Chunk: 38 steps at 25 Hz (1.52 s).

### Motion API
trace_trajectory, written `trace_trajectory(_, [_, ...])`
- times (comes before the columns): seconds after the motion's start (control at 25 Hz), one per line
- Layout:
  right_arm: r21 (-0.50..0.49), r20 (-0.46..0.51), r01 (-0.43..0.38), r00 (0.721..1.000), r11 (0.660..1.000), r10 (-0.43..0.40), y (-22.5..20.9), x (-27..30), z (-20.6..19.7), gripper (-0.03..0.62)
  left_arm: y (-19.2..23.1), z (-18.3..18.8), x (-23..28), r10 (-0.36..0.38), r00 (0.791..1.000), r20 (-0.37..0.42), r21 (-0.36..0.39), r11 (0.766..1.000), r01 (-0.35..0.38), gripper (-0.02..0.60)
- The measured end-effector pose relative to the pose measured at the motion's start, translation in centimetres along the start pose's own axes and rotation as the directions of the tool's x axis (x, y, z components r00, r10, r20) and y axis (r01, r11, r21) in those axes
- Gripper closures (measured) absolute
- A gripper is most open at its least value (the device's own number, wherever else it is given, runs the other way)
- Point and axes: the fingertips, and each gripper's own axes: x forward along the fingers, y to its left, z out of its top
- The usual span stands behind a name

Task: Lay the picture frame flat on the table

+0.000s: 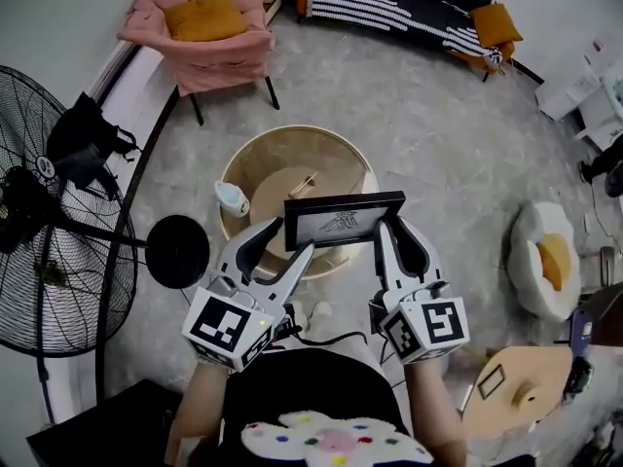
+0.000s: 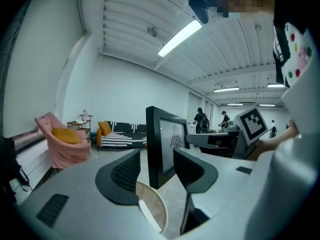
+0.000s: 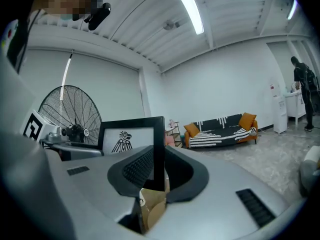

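- Progress: by our reading, none of the laying down is done. The frame [image 1: 344,220] stands upright with its picture facing us, in front of the 5 o'clock part of the round table [image 1: 292,132].
- We cannot tell whether its lower edge touches the top. It looks lifted clear.
- The right claw [image 1: 390,230] has the frame near its 5 o'clock corner. In the right gripper view both pads pinch the black border [image 3: 158,149], so this grip is firm.
- The left claw [image 1: 292,237] sits at the 7 o'clock corner with its jaws spread wide. In the left gripper view the frame [image 2: 161,144] stands between them with a gap at the outer pad, so we judge that it grips nothing.
- We take it that the right claw alone carries the frame.
- A small white thing [image 1: 232,199] lies at 9 o'clock of the frame and a wood piece [image 1: 304,183] at 11 o'clock. The top between them looks bare enough to take the frame.
- What is left, as we see it, is to tip the frame over until it is level, lower it onto the top, then open the right claw and draw both claws away.
- With only one side held, we would expect the free side to swing or sag during the tilt.
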Motion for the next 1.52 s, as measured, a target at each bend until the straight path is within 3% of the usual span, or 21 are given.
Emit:
trace_trajectory(0.12, [-0.015,-0.019,0.017,1.000,1.000,-0.017,0.2,0.0,-0.5,0.507,0.2,-0.3,-0.5,0.038,0.999,0.000,0.017,0.999,-0.038,0.393])
trace_trajectory(0.24, [-0.014,-0.041,0.041,0.998,0.999,-0.042,0.1,0.0,-0.6,0.507,0.7,-0.3,-0.9,0.096,0.995,0.014,0.021,0.995,-0.096,0.475])
trace_trajectory(0.88, [-0.025,-0.168,-0.011,0.986,1.000,0.007,0.7,0.2,-6.6,0.507,1.9,-5.7,-1.0,0.106,0.985,-0.135,-0.034,0.993,-0.112,0.482])
trace_trajectory(1.16, [-0.003,-0.245,-0.025,0.969,1.000,0.024,1.0,0.8,-11.0,0.507,2.5,-10.3,-1.6,0.115,0.972,-0.204,-0.114,0.984,-0.140,0.483])
trace_trajectory(1.52, [0.013,-0.343,-0.041,0.938,0.999,0.043,0.4,1.6,-17.2,0.507,3.2,-16.4,-1.2,0.114,0.951,-0.287,-0.162,0.973,-0.166,0.483])
